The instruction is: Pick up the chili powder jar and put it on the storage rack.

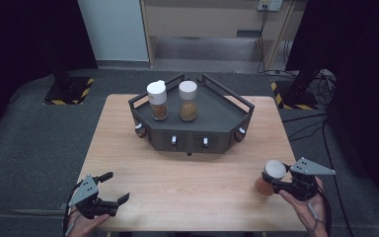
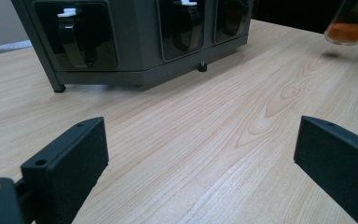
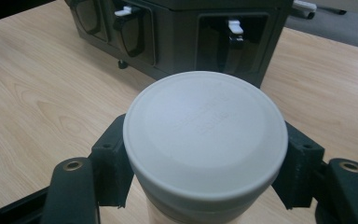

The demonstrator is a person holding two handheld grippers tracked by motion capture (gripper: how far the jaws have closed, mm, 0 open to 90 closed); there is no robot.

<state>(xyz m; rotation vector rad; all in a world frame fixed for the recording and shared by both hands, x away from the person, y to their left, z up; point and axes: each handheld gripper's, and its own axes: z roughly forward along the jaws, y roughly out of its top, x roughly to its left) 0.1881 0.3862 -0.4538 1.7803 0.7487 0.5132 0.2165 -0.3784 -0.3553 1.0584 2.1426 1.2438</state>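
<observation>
R gripper (image 1: 279, 183) clamped on spice jar (image 1: 271, 177) just under its white lid (image 3: 205, 133), jar tilted, lifted clear of table (image 1: 187, 197), near R front edge. L gripper (image 1: 114, 189) jaws wide, nothing between, well apart from jar. Two more jars (image 1: 158, 101) on grey rack (image 1: 212, 123).

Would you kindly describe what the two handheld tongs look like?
The left tongs and right tongs are matte black, each topped by a grey three-cornered plate with small dark screw heads. Their flat black rectangular pads carry small screw holes, with brass-ringed holes on the arms behind. A dark cable trails from each beside the wrist.
</observation>
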